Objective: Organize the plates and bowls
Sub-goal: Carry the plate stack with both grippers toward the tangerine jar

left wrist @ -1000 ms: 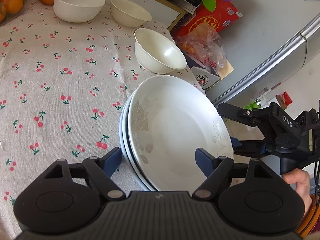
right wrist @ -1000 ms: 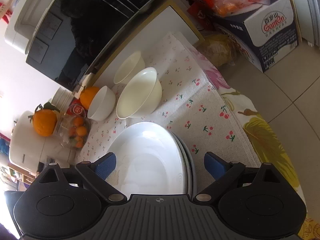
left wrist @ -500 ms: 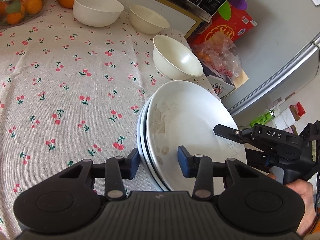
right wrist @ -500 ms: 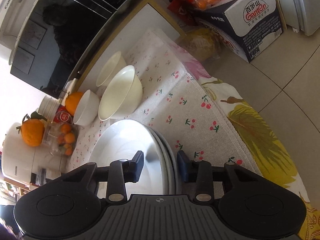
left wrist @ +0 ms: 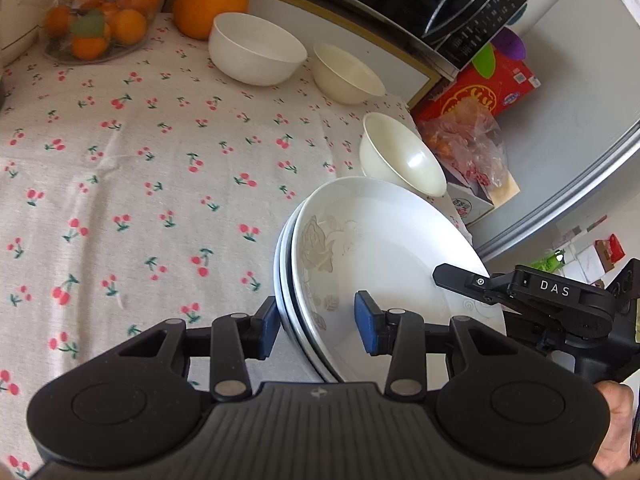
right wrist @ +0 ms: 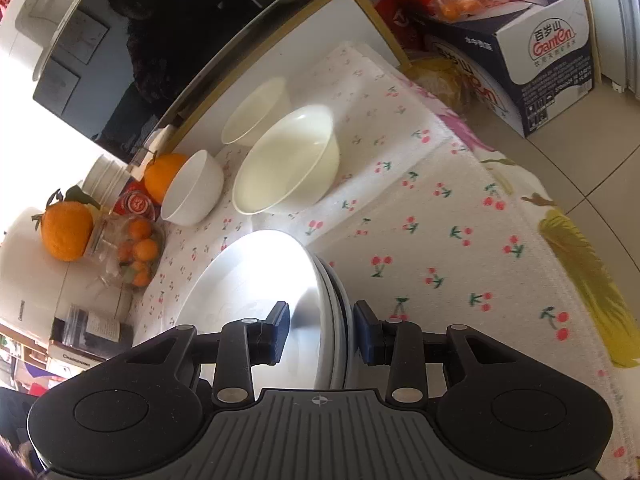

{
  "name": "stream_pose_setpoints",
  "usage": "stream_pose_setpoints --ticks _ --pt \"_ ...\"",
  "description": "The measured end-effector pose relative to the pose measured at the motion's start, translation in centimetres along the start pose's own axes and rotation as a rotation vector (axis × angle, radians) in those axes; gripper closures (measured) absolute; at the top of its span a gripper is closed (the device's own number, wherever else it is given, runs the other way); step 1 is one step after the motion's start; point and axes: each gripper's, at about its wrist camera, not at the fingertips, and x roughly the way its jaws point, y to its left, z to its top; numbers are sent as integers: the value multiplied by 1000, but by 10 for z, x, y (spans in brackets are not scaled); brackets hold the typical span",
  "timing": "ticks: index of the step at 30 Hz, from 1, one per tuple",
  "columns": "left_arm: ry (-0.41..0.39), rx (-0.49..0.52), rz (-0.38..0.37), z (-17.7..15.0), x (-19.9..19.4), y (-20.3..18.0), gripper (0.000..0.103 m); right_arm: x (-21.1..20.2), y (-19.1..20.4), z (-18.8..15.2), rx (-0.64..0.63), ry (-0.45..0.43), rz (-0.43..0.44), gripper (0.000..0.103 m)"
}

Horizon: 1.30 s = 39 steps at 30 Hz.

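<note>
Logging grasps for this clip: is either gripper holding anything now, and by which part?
Both hold the stack of plates by its rim, at opposite edges: the left gripper on the near edge, the right gripper across from it, fingers straddling the stacked rims.

The stacked plates (left wrist: 384, 248) are seen as glossy white ceramic, and the bowls (left wrist: 256, 54) are glazed smooth with a bright shine. The tablecloth (left wrist: 140, 184) is shown as matt woven cloth with a slightly rough weave. The gripper bodies are made of matt black plastic.
</note>
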Motion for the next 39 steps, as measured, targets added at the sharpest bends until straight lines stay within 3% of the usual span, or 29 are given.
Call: stream_pose_setpoints --ticks 17,24,39 --pt "-110 -92 130 15 -59 76 66 60 96 -35 -94 93 66 68" --pt "-80 -144 125 11 -56 93 66 69 99 -46 -102 121 53 66" --pt "-71 -140 134 11 -54 94 65 71 103 -43 -98 136 39 64"
